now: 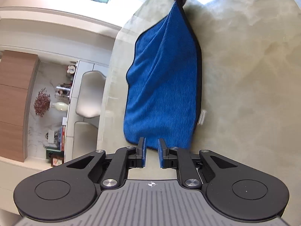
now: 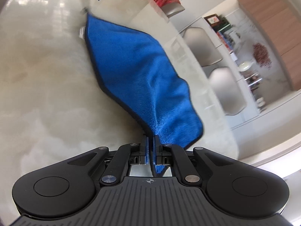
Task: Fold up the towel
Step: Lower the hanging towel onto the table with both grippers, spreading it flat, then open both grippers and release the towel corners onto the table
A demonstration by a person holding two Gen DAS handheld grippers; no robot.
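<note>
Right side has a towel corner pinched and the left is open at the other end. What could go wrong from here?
1. The left gripper is open with the towel edge only at its fingers, so closing now may miss cloth.
2. The right gripper alone holds one corner; lifting could drag the towel askew.
3. The towel lies near the table edge and could slide off.

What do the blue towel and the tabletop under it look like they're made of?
Blue towel: soft plush fabric, probably microfibre; fuzzy matte nap, dark stitched edge, drapes in folds from the right gripper. Table: hard, glossy, beige mottled surface with window reflections; looks like polished stone or glass-topped marble, which one unclear.
</note>
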